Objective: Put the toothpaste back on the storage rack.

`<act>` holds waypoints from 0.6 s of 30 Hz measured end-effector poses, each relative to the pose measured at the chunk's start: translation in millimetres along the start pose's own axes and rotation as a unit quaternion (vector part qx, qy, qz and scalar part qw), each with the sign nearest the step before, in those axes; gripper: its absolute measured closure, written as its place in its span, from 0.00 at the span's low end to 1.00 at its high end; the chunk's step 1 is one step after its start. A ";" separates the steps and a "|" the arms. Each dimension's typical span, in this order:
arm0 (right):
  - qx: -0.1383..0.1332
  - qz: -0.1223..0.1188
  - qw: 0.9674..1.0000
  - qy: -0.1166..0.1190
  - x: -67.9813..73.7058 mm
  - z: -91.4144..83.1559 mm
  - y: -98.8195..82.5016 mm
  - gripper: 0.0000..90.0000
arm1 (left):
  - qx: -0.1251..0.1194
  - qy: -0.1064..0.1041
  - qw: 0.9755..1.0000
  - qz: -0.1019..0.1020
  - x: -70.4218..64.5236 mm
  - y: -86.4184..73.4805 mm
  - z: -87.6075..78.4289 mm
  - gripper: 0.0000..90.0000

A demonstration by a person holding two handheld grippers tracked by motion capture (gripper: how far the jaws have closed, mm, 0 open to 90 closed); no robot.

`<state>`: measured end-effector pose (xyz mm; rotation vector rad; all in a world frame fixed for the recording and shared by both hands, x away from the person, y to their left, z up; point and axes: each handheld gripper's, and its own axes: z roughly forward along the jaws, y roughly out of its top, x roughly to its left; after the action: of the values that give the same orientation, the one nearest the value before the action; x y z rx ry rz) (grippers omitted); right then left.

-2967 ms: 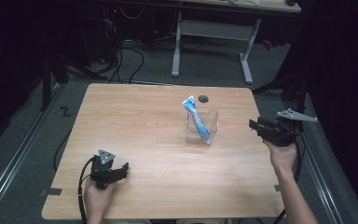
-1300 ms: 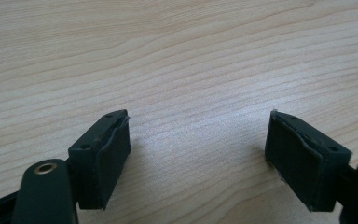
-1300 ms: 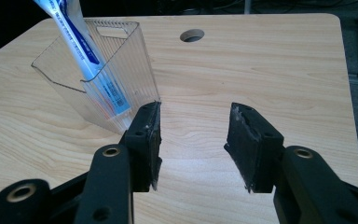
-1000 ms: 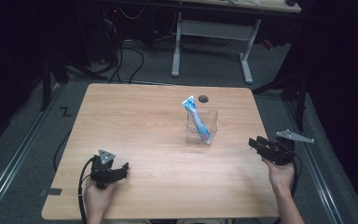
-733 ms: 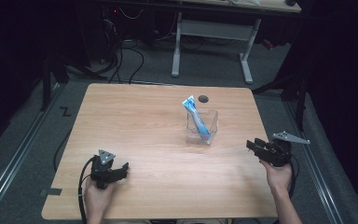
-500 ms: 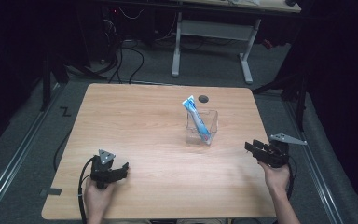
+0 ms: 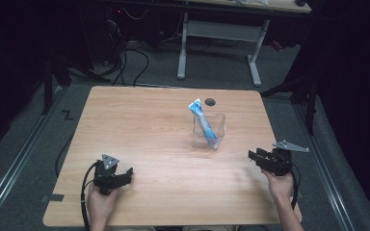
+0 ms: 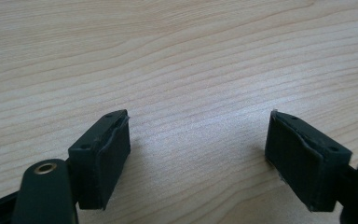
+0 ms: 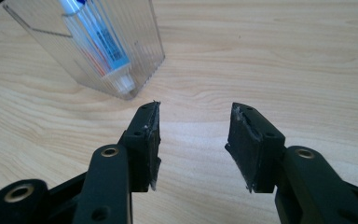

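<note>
A clear ribbed plastic cup [image 7: 209, 130] stands on the wooden table [image 7: 149, 125], right of centre. A blue-and-white toothpaste tube [image 7: 202, 121] leans inside it, cap down. In the right gripper view the cup [image 9: 98, 51] and tube [image 9: 103, 39] sit just beyond the jaws at upper left. My right gripper [image 7: 254, 157] is low over the table near its right edge, a short way from the cup; its jaws [image 9: 193, 140] are open with nothing between them. My left gripper [image 7: 126, 174] rests near the front left, open over bare wood [image 8: 198, 144].
A small dark round hole [image 7: 210, 101] lies in the table behind the cup. Beyond the far edge stand a white desk frame [image 7: 219, 43] and cables on a dark floor. The table's right edge is close to my right hand.
My right gripper has come down and toward the front of the table, ending lower near the right edge. The left gripper, cup and tube have stayed put.
</note>
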<state>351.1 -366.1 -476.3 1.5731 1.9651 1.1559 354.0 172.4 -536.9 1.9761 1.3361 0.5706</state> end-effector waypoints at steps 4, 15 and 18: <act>0.009 -0.008 1.000 -0.003 2.7 4.1 -1.9 0.59 | 0.000 0.000 1.000 0.000 0.0 0.0 0.0 0.25; 0.031 -0.027 0.999 -0.011 13.5 20.4 -13.1 0.57 | 0.000 0.000 1.000 0.000 0.0 0.0 0.0 0.25; 0.035 -0.037 0.999 -0.011 17.3 24.6 -14.2 0.57 | 0.000 0.000 1.000 0.000 0.0 0.0 0.0 0.25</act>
<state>354.5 -341.5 -498.5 1.5277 2.0514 1.0478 354.0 172.3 -536.9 1.9762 1.3362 0.5709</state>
